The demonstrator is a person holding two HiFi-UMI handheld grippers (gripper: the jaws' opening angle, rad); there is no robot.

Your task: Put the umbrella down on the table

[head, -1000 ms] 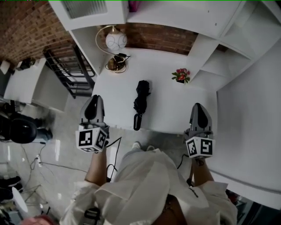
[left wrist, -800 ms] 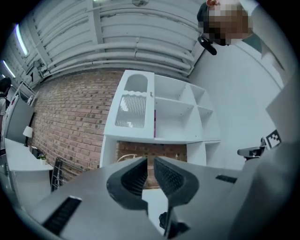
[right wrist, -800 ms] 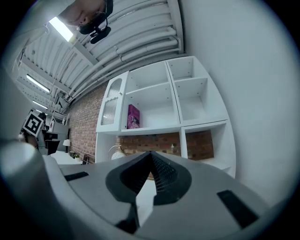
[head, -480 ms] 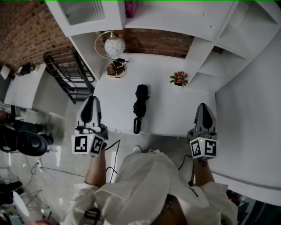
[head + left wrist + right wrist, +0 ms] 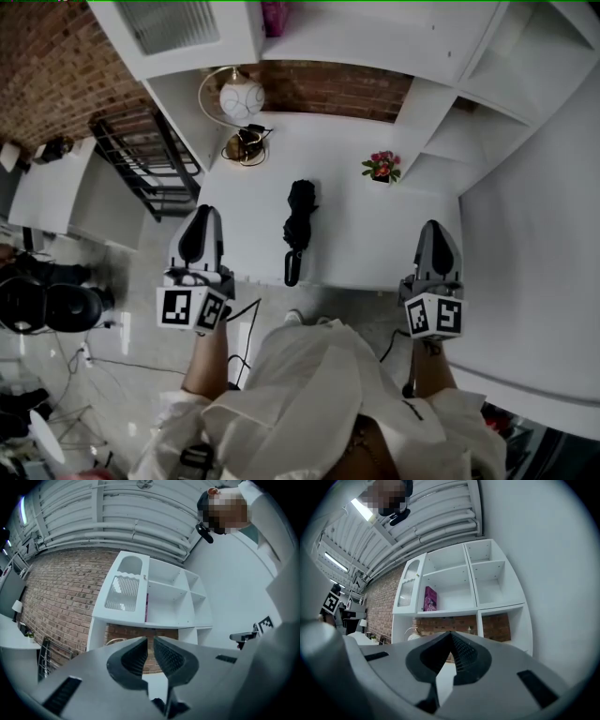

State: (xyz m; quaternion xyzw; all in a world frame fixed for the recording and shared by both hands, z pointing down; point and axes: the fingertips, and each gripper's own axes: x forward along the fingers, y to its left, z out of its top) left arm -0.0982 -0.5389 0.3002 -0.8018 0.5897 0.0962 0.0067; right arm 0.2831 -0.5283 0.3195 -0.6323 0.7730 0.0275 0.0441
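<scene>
Right gripper (image 5: pixel 434 231) drawn back, black folded umbrella (image 5: pixel 300 214) on white table (image 5: pixel 375 239)

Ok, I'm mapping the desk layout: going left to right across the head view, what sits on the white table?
White globe lamp on a brass ring stand → black folded umbrella → small pot of red flowers.
</scene>
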